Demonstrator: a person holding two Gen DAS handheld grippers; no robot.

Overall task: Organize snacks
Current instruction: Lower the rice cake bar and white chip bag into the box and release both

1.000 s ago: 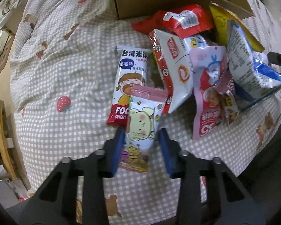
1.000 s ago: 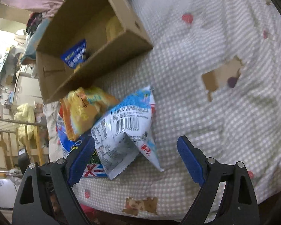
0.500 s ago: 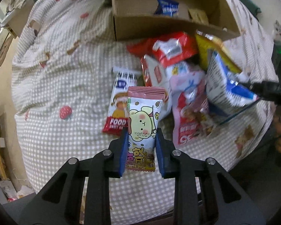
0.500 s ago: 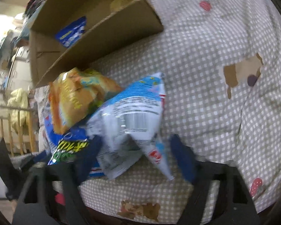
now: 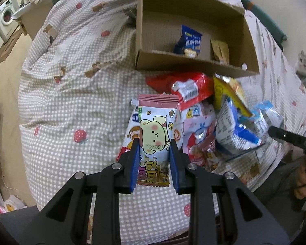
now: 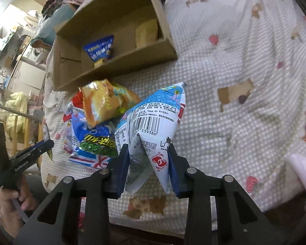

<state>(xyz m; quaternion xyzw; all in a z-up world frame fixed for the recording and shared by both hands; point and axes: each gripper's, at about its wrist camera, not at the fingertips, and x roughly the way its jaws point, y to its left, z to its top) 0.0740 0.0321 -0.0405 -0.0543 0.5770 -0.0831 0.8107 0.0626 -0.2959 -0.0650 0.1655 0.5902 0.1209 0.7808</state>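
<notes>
Both packets gripped and clear of the heap, ready for the carry to the cardboard box [image 5: 193, 61]. Left gripper [image 5: 154, 159]: fingers drawn close, clamped on the lower half of the pink-topped cartoon packet [image 5: 155, 136], held upright above the pile. Right gripper [image 6: 149, 163]: fingers just closing in, now pinching the bottom corner of the white-and-blue packet [image 6: 153, 126], barcode side up, bag creased between the pads.

To do this well: keep the grips firm but not crushing, since both are puffy foil bags and likely slippery. Lift high enough to clear the box's near wall, then lower inside before easing the fingers apart. Better to send one hand in at a time, as the box opening is narrow for two grippers. Aim for the bare left part of the box floor, away from the small blue packet [image 5: 190, 40] and the tan packet [image 5: 220, 51] already in there.

Remaining snacks heaped just in front of the box, toward the bed's right edge. Bed [image 5: 71, 102] covered in a soft checked quilt with strawberry and bear prints, so the box may tip if nudged. Washing machine [image 5: 4, 18] beyond the bed's far left corner; cluttered room around
</notes>
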